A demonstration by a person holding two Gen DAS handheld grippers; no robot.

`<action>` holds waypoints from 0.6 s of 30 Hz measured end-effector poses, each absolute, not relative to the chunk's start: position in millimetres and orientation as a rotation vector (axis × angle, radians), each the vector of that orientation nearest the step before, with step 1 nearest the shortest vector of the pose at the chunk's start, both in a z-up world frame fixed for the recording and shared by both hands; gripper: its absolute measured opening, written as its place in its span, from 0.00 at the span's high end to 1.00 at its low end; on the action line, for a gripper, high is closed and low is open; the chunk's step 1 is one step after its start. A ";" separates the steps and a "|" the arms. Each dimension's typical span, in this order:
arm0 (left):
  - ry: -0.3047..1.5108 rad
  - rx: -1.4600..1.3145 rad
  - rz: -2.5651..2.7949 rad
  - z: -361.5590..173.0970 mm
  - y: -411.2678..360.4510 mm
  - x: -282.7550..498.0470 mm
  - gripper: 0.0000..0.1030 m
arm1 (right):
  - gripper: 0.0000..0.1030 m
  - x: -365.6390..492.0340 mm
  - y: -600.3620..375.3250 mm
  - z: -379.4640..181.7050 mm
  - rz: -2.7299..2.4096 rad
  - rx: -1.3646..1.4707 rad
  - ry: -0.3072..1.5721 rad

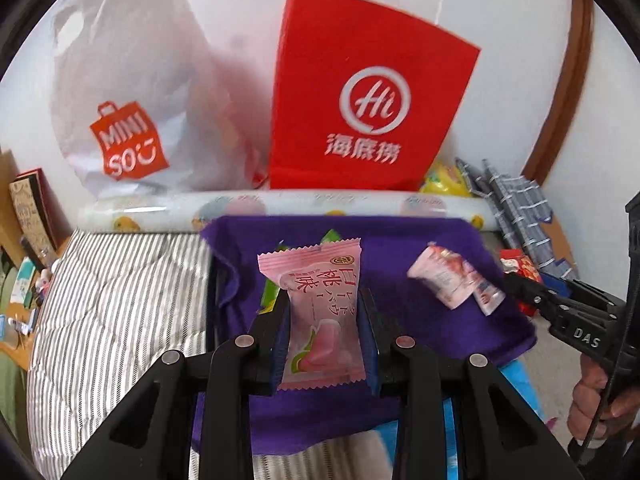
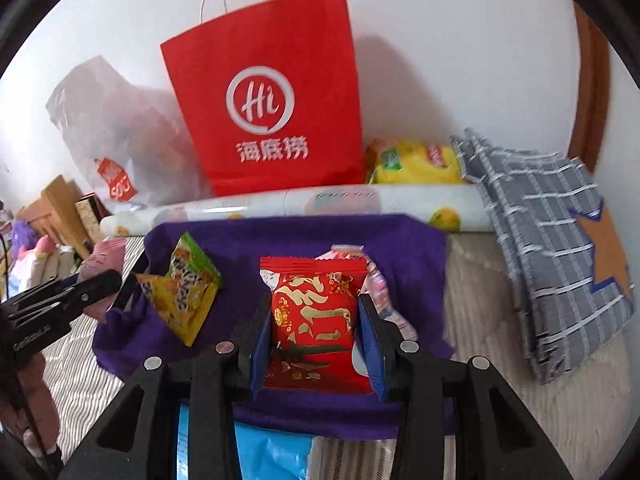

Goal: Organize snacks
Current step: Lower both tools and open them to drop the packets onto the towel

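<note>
Left gripper point(image 1: 323, 300) pinches a pink peach-candy packet point(image 1: 318, 312) between its blue pads: glossy film, crimped saw-tooth ends, held upright over the purple cloth point(image 1: 420, 236). Right gripper point(image 2: 311, 308) pinches a red packet with gold lettering point(image 2: 314, 312), same glossy film and saw-tooth top edge, also upright above the purple cloth point(image 2: 280, 236).

Purple cloth: soft, matte, rumpled at the edges, spread on a bed with a grey-and-white striped quilt point(image 1: 120, 300). On the cloth, left side: a yellow-green snack packet point(image 2: 184, 292), creased and tilted. On the cloth, right part: a small pink-and-white wrapped snack point(image 1: 456, 280), lying slanted, apart from the pink packet.

Behind the cloth: a roll of white printed film point(image 1: 280, 204), lying crosswise. Behind the roll: a stiff red paper bag point(image 1: 368, 92) with white cord handles, standing upright; a crinkled white plastic bag point(image 1: 132, 92) left of it. Right of the cloth: a folded grey checked fabric point(image 2: 548, 248), woven texture.
</note>
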State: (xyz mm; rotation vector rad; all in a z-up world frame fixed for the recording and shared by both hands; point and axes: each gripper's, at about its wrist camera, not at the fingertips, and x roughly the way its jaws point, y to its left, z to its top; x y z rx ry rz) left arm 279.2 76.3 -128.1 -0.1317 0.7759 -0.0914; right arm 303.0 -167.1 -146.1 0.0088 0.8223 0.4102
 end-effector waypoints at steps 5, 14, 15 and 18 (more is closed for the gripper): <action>0.827 -0.075 0.000 -142.4 76.3 281.4 0.70 | 0.63 304.5 -172.3 -156.8 0.397 0.010 0.832; 0.864 -0.085 -0.005 -152.6 71.4 283.8 0.70 | 0.63 303.7 -188.9 -158.2 0.387 0.070 0.838; 0.866 -0.083 -0.005 -153.0 70.4 284.0 0.70 | 0.63 305.0 -188.8 -159.5 0.380 0.069 0.844; 0.856 -0.076 -0.002 -152.0 68.8 282.7 0.70 | 0.63 307.0 -188.8 -163.5 0.374 0.067 0.858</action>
